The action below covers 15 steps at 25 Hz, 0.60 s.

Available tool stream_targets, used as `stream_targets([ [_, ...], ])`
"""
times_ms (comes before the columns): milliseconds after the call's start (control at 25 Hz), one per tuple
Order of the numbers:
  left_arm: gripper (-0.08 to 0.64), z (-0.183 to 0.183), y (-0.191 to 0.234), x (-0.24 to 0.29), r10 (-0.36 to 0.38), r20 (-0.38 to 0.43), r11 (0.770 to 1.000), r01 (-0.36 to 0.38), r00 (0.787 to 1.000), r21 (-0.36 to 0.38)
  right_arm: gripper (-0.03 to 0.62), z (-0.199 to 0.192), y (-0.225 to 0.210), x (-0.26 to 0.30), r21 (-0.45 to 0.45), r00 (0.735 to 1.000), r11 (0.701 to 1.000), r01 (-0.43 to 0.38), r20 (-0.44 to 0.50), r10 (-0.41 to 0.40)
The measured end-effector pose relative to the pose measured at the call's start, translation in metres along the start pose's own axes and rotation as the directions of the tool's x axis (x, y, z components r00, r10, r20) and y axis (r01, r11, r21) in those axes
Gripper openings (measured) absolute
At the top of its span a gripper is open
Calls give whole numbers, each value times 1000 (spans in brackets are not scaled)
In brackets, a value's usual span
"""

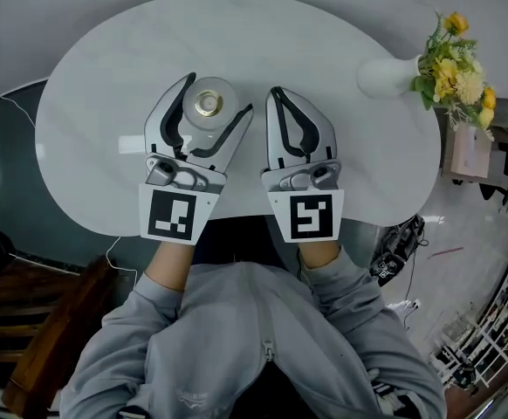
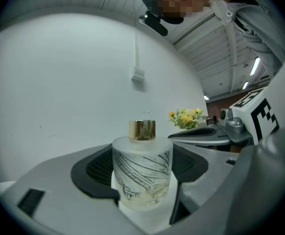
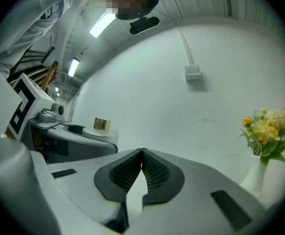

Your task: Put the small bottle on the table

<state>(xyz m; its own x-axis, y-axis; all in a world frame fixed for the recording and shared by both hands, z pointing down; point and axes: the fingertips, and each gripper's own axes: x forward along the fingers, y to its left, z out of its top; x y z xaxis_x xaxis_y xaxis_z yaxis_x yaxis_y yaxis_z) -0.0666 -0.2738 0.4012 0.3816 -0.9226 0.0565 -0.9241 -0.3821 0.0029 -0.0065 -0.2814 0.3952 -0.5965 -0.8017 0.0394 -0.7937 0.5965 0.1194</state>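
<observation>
The small bottle (image 1: 209, 105) is frosted glass with a gold cap and dark leaf lines, and it stands upright over the white table (image 1: 324, 33). My left gripper (image 1: 220, 94) is shut on it, one black pad on each side. In the left gripper view the small bottle (image 2: 142, 173) fills the space between the jaws of the left gripper (image 2: 142, 153). Whether its base touches the table is hidden. Just to the right, my right gripper (image 1: 276, 92) is shut with nothing in it; in its own view the right gripper (image 3: 142, 152) has its tips meeting.
A white vase (image 1: 385, 77) with yellow flowers (image 1: 453, 64) lies near the table's right edge; the flowers (image 3: 270, 129) also show in the right gripper view. The table's near edge runs under both grippers. Dark floor, wooden furniture and clutter surround the table.
</observation>
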Motion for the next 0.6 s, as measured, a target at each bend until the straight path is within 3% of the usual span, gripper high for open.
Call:
stream_targets([
  [600, 333, -70, -1, -2, -15, -77, 1000, 13, 997, -28, 26, -68, 11, 0, 40, 997, 999, 15, -74, -12],
])
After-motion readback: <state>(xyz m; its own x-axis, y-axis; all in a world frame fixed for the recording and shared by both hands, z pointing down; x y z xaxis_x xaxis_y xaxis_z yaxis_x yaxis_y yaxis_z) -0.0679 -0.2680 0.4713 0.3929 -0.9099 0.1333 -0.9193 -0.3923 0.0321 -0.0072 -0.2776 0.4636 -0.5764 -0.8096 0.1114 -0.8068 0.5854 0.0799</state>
